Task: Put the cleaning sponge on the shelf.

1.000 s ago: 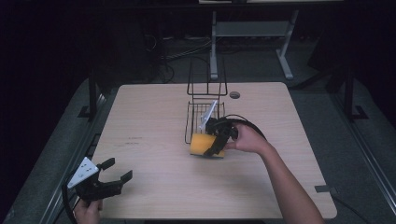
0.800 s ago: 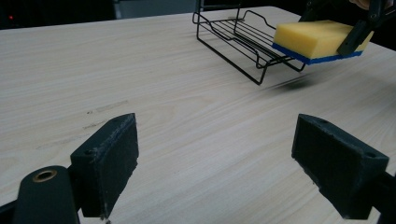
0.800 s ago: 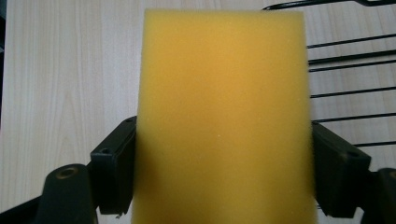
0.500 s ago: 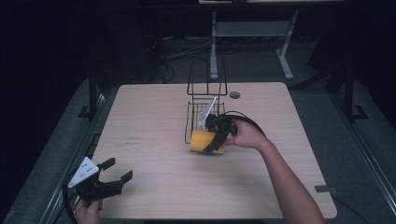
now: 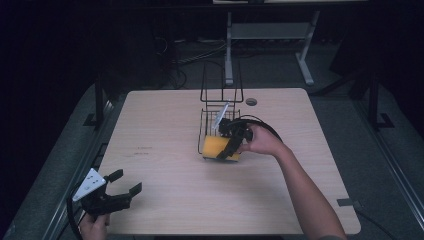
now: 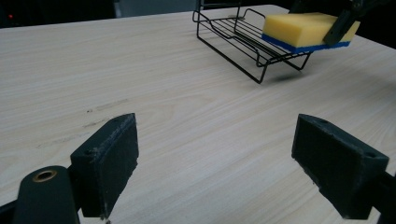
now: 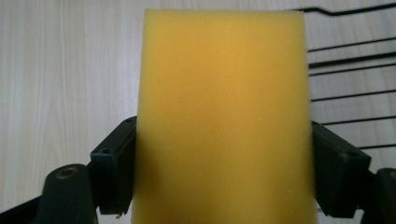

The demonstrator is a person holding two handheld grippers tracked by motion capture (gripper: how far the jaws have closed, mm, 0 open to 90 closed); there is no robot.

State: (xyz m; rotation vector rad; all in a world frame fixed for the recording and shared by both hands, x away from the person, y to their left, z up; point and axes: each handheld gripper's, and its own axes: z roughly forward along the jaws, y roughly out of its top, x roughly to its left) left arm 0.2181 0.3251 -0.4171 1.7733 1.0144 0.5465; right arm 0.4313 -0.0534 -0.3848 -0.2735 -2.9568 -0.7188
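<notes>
**Operator:** Yellow sponge (image 5: 219,148) first, from the high view: it sits at the near edge of the black wire rack (image 5: 216,118), roughly mid-table, and my right gripper (image 5: 231,144) is clamped on it. The rack's tall wire back rises on its far side.

**Colleague:** And your other hand?

**Operator:** My left gripper (image 5: 126,183) hangs over the near left corner of the wooden table (image 5: 160,130), jaws spread, nothing between them, well apart from the rack.

**Colleague:** What does the left gripper view give you?

**Operator:** Two black jaws standing wide over bare wood grain. Far off to the right I see the rack (image 6: 243,42) with the sponge (image 6: 303,29) at its right end; from here it has a yellow top and a blue underside, and a dark jaw crosses its right end.

**Colleague:** Right gripper view?

**Operator:** Sponge (image 7: 223,116) up close, its yellow face between my jaws, which press it on both sides. Pale table (image 7: 60,70) lies to its left, and rack wires (image 7: 350,88) run to its right.
</notes>
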